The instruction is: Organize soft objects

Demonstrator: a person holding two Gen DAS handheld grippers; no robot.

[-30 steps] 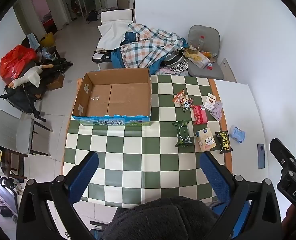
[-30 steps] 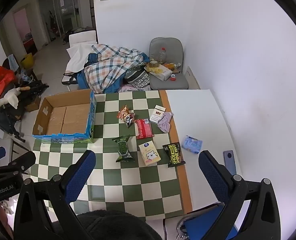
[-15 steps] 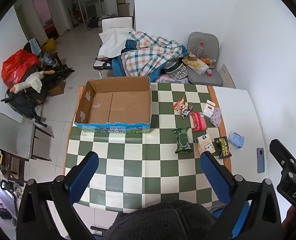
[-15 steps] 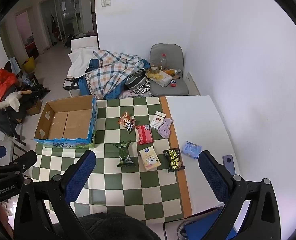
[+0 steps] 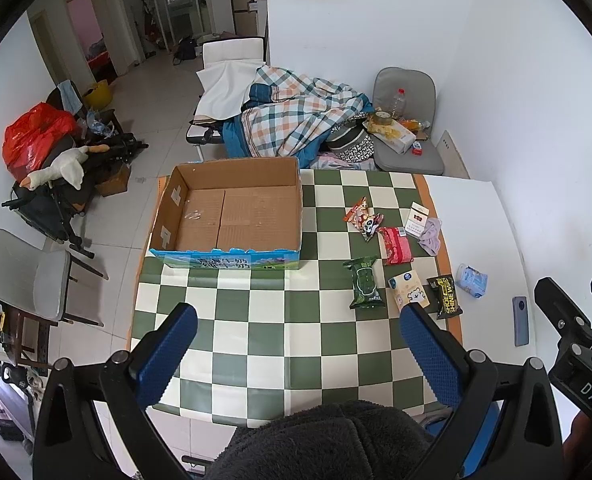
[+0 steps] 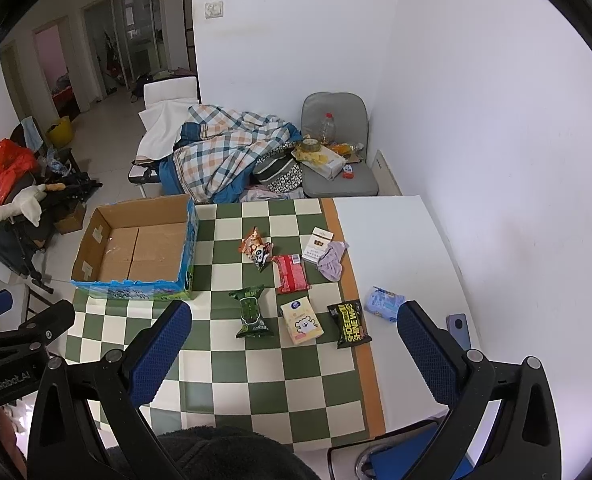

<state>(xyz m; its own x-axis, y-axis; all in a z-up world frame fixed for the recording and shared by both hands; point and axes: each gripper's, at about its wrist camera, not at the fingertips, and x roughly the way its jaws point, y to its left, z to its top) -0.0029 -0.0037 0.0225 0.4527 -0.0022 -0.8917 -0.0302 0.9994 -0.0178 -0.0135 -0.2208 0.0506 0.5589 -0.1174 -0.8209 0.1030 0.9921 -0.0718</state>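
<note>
An open, empty cardboard box [image 5: 232, 216] [image 6: 136, 248] sits at the table's left. To its right lie soft packs: a green wipes pack [image 5: 363, 282] [image 6: 251, 312], a cream tissue pack [image 5: 409, 291] [image 6: 302, 319], a red pack [image 5: 396, 240] [image 6: 292, 274], an orange snack bag [image 5: 362, 218] [image 6: 256, 248], a black wipes pack [image 5: 444, 297] [image 6: 349, 323], a blue tissue pack [image 5: 472, 280] [image 6: 384, 303] and a lilac cloth [image 5: 430, 234] [image 6: 332, 261]. My left gripper [image 5: 296, 338] and right gripper [image 6: 292, 338] are open and empty, high above the table's near edge.
The checkered table [image 5: 256, 320] has a white part on the right with a phone [image 5: 521, 320] [image 6: 458, 330]. A white cigarette box [image 5: 416, 218] lies by the cloth. A grey chair [image 5: 28, 276] stands left. A blanket-covered seat [image 5: 296, 120] and a cluttered grey chair [image 5: 408, 140] stand behind.
Both grippers have risen and drawn back from the table, so the box and packs look smaller and sit lower in view. Nothing on the table has moved.
</note>
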